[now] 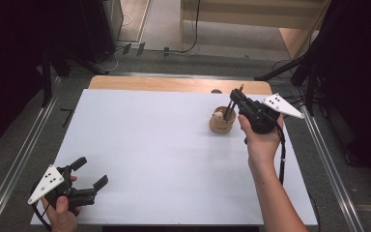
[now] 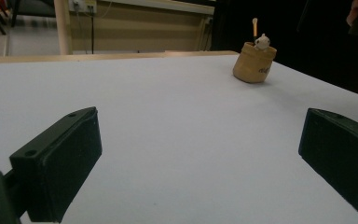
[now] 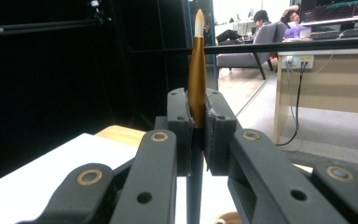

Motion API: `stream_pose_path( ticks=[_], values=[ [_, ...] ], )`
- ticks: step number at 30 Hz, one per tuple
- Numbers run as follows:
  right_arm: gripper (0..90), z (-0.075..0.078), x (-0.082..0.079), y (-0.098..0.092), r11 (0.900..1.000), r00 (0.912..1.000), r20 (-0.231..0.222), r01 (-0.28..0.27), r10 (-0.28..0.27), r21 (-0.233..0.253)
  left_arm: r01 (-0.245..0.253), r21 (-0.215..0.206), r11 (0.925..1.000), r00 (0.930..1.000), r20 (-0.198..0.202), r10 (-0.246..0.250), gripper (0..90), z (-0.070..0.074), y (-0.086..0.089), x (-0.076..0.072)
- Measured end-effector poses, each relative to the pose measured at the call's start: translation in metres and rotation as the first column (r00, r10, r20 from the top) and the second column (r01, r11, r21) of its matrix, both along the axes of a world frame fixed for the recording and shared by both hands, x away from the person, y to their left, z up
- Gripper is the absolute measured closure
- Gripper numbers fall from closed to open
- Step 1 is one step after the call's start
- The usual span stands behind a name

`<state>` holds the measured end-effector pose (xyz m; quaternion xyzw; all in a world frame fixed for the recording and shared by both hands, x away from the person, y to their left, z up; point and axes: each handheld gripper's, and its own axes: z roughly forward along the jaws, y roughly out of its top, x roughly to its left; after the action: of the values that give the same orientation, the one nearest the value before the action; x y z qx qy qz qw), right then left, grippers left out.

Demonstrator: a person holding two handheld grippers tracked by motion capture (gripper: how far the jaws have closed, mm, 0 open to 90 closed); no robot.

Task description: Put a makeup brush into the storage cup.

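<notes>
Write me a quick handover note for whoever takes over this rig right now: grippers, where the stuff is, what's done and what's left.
Right gripper: shut on a slim pen-like stick, gold shaft with a pale tip, held upright directly over the small tan pot on the far right of the white table.
Left gripper: open, holding nothing, resting at the near left corner.
Pot: upright, with a small white figure at its rim.
Done: the stick is gripped at the pot.
Left: whether the stick is going in or coming out cannot be told; finish that move, keeping the pot upright.
</notes>
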<state>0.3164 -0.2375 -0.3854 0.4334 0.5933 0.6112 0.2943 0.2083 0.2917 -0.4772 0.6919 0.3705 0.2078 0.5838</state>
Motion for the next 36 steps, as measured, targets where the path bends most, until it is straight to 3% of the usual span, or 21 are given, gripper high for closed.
stream_pose_path(
  ticks=[18, 26, 36],
  values=[
    [84.5, 0.004, 0.018, -0.014, 0.997, 0.9973, 0.032, 0.067, -0.065, -0.037, -0.001, -0.001, 1.0000, 1.0000, 0.000, 0.001, 0.0, 0.000, -0.001, 0.000],
    [84.5, -0.001, 0.026, -0.019, 0.996, 0.9965, 0.013, 0.083, -0.083, -0.033, 0.001, -0.002, 1.0000, 1.0000, 0.001, -0.001, 0.0, 0.000, -0.001, -0.001],
    [84.4, -0.014, 0.038, -0.016, 0.995, 0.9971, 0.002, 0.076, -0.076, -0.066, 0.001, -0.004, 1.0000, 1.0000, 0.000, -0.001, 0.0, 0.000, -0.002, -0.001]
  ],
)
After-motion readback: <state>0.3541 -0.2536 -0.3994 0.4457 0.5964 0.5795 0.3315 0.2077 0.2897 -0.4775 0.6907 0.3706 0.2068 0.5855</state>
